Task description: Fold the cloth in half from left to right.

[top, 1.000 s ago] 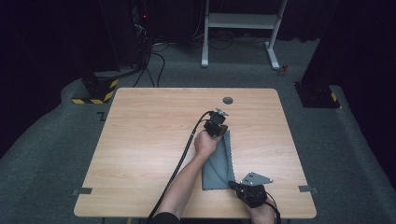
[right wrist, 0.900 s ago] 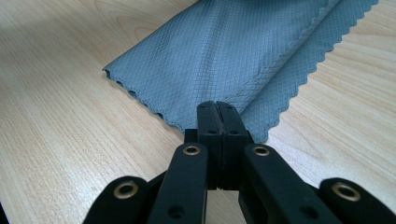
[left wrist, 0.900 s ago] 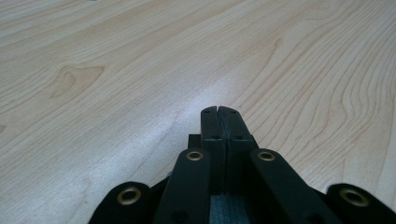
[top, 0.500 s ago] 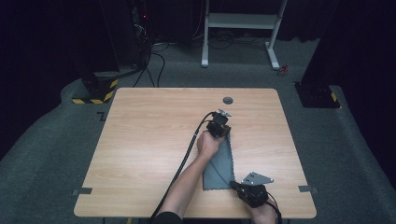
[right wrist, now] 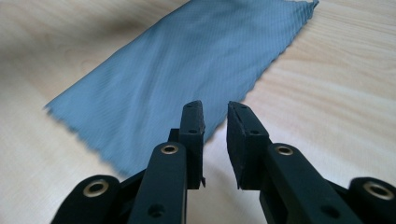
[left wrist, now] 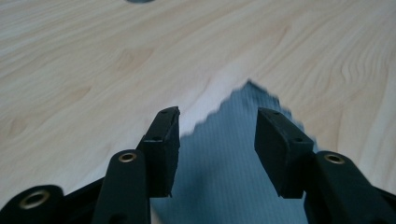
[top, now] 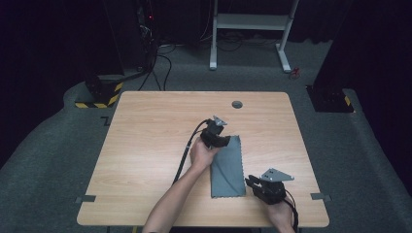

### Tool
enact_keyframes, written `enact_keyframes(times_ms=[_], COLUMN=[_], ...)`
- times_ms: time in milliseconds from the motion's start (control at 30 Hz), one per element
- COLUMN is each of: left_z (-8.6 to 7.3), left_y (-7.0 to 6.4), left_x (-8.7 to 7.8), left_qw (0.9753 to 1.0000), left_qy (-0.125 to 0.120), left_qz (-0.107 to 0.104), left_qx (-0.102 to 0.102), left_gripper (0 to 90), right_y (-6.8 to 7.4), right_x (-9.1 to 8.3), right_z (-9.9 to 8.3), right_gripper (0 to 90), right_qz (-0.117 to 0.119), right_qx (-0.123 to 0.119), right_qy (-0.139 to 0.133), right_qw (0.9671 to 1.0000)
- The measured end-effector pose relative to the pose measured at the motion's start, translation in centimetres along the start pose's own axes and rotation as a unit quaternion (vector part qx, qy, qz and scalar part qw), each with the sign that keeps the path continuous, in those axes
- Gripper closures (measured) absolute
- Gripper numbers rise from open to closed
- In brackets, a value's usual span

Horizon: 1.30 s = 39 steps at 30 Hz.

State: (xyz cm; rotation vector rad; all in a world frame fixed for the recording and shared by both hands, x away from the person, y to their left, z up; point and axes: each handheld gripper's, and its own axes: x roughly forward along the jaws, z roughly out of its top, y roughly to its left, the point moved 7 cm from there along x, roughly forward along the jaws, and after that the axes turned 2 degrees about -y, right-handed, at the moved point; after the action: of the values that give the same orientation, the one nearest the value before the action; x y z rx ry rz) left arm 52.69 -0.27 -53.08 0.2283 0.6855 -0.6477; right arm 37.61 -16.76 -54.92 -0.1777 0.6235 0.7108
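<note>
One grey cloth (top: 227,166) lies flat on the wooden surface (top: 145,145) (zigzag-cut edges). Left tool (left wrist: 217,140), jaws spread, sits over its far corner. Right tool (right wrist: 215,122), jaws narrowly parted and holding nothing, is beside its near edge.

Dark lab: black curtains (top: 58,43), cables (top: 160,63)

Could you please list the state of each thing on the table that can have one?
Grey cloth: lying flat on the table, folded into a long strip, held by neither claw.
Left claw: open, jaws wide apart above the cloth's far corner.
Right claw: slightly open, a narrow gap between the jaws, pointing at the cloth's near edge, gripping nothing.
Table: bare light wood around the cloth, with a round grommet near its far edge.
</note>
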Motion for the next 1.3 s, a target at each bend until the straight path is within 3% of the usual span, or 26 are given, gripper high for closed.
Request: enact_keyframes(times_ms=[133, 267, 367, 433, 533, 600, 833, 933, 1000, 1133, 1300], left_z=[-2.1, -3.9, -5.2, -5.6, -7.0, -7.7, -9.0, -9.9, -10.6, -11.2, -12.3], left_y=[-0.3, -1.8, -3.1, -3.5, -4.8, -5.3, -5.2, -5.3, -5.1, -4.9, -4.7], left_x=[-2.4, -4.2, -4.9, -5.0, -5.4, -5.4, -5.8, -6.1, -6.6, -7.2, -8.1], left_qw=[1.0000, 0.9998, 0.9992, 0.9991, 0.9990, 0.9989, 0.9993, 0.9990, 0.9992, 0.9991, 0.9995], left_qy=[-0.002, -0.007, -0.006, -0.004, 0.003, 0.010, 0.012, 0.024, 0.016, 0.005, -0.019], left_qz=[-0.002, -0.019, -0.039, -0.041, -0.040, -0.042, -0.027, -0.021, -0.021, -0.016, -0.018], left_qx=[0.004, 0.003, -0.004, -0.004, 0.017, 0.020, 0.024, 0.030, 0.029, 0.038, 0.020], left_gripper=[46.2, 43.1, 42.0, 41.4, 40.7, 40.4, 40.0, 40.1, 40.5, 41.1, 40.9], right_y=[-1.0, -1.4, -1.5, -1.5, -1.3, -1.3, -1.7, -1.9, -2.2, -2.4, -2.5], right_x=[1.6, 2.9, 4.0, 4.3, 5.3, 5.6, 6.2, 6.4, 6.3, 6.2, 6.2], right_z=[1.0, 1.9, 2.3, 2.4, 2.8, 2.9, 2.7, 2.6, 2.5, 2.4, 2.3], right_gripper=[77.5, 78.5, 78.7, 78.7, 78.5, 78.4, 77.2, 77.0, 75.2, 74.9, 74.3], right_qz=[0.003, 0.000, 0.002, 0.002, 0.005, 0.005, 0.003, 0.000, -0.011, -0.007, -0.002], right_qx=[-0.004, -0.016, -0.021, -0.026, -0.030, -0.034, -0.040, -0.044, -0.051, -0.044, -0.047], right_qy=[0.011, 0.019, 0.033, 0.035, 0.037, 0.038, 0.053, 0.055, 0.055, 0.050, 0.044], right_qw=[0.9999, 0.9997, 0.9992, 0.9990, 0.9988, 0.9987, 0.9978, 0.9975, 0.9971, 0.9978, 0.9979])
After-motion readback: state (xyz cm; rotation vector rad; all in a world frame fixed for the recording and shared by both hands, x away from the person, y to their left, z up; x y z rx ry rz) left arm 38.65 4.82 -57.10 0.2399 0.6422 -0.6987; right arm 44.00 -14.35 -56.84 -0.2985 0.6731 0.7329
